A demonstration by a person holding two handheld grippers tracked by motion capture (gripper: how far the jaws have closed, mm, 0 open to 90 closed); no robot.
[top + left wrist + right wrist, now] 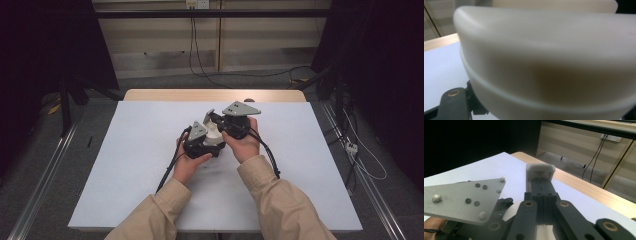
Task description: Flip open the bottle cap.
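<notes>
Both hands meet over the middle of the table. A cream-white rounded object (214, 131) sits in front of my left gripper (211, 139). In the left gripper view this object (549, 62) is very close and hides the jaws, except for one black link at the lower left. That gripper reads as shut on it. My right gripper (212, 118) points left over the left gripper's grey plate (461, 200). Its jaws are pressed together (541, 181), and their tips sit inside a small white cap-like piece (540, 169).
A white mat (140, 170) covers the table, and the wooden edge (215, 95) shows at the far side. Black cables trail from both grippers toward the person. Cables lie on the floor (240, 75) beyond the table. Metal rails run along both sides.
</notes>
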